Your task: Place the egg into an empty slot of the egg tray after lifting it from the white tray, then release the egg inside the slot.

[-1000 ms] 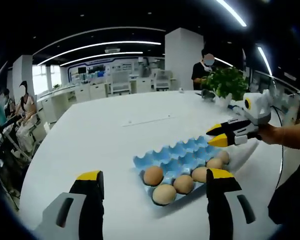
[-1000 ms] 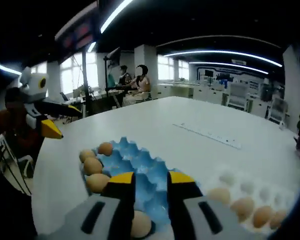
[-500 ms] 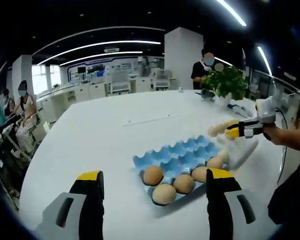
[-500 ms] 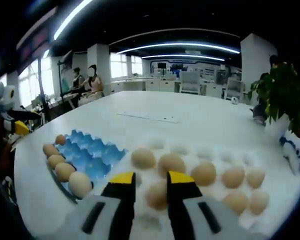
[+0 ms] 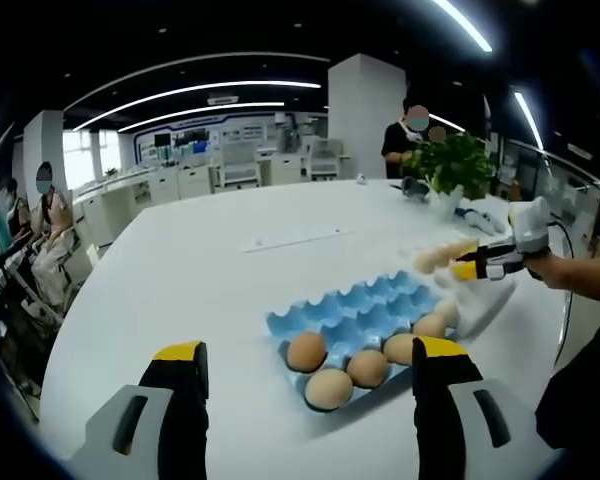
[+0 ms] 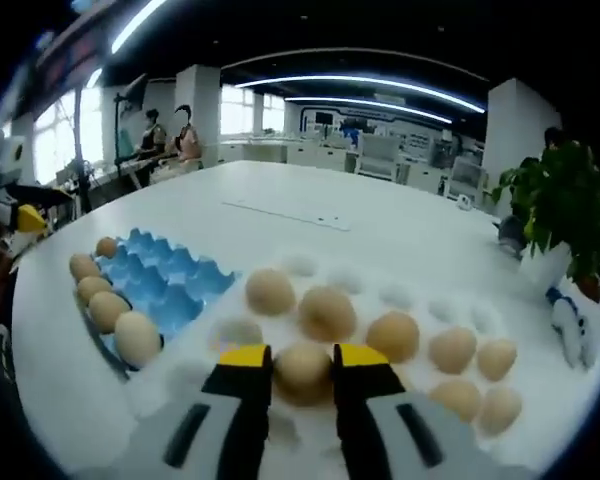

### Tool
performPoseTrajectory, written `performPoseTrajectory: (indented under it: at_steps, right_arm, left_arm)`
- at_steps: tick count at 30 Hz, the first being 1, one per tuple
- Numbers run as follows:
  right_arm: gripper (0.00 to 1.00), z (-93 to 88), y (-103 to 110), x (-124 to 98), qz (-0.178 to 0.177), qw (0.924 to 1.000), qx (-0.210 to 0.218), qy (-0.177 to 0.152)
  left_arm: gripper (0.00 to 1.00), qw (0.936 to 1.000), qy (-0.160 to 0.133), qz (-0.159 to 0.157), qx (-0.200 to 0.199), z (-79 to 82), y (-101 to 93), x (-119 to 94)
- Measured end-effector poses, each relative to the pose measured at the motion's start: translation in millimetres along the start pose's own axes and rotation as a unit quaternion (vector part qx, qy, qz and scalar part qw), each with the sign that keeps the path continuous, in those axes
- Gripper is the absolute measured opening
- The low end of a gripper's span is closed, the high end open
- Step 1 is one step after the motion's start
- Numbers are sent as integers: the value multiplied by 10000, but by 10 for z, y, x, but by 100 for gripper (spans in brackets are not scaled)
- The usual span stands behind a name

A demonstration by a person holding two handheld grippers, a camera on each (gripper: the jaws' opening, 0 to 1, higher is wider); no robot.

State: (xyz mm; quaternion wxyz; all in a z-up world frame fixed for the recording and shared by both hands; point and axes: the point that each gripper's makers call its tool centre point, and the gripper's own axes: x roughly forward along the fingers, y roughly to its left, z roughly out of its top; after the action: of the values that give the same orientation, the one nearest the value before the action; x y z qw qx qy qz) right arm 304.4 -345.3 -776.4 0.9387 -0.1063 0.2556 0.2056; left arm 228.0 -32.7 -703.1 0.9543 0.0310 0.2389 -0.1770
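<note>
My left gripper (image 5: 305, 365) wide open, holds nothing, hangs near blue egg tray (image 5: 355, 305). Blue tray has eggs along one edge, other slots free. My right gripper (image 6: 302, 358) part open over white tray (image 6: 190, 375). Egg (image 6: 303, 371) sits between jaws, in white tray slot. Cannot tell if jaws touch it yet. I think egg is light, smooth, breaks easy. Pinch it soft, at fat middle. Which way its long end points, cannot tell.
</note>
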Motion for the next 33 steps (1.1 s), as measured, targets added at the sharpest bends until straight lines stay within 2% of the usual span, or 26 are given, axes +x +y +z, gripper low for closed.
performPoseTrajectory:
  at_steps: [1,6,10,16,19,23,24,27,33]
  right_arm:
    - [25,-34,-2,-13,-11,9993,-375,91]
    - [26,-31,-7,-8,-35,9995,-306,97]
    - [26,-72,-6,-60,-55,9989,-333,333]
    - [25,-67,-15,-35,-54,9996,-172,236]
    - [26,-55,-5,9,-11,9980,-569,261]
    - [24,-49,-16,-29,-6,9990,-430,115]
    - [24,-36,-10,-45,-1,9999,-120,69]
    - [24,89,-44,-127,25,9993,192,-312]
    - [24,142,-31,-191,90,9994,133,-299]
  left_arm:
    - [85,10000,0,2,-9,-2,0,-2]
    - [85,10000,29,-7,10,-12,-5,-4]
    - [85,10000,7,14,-15,4,5,-18]
    - [84,10000,35,-7,-18,-7,-4,-6]
    - [84,10000,20,-15,-5,7,-16,-6]
    - [84,10000,-7,21,-14,18,8,-20]
    - [84,10000,-4,38,-15,14,21,-23]
    - [84,10000,-1,63,-11,12,42,-35]
    - [84,10000,19,89,-31,2,58,-28]
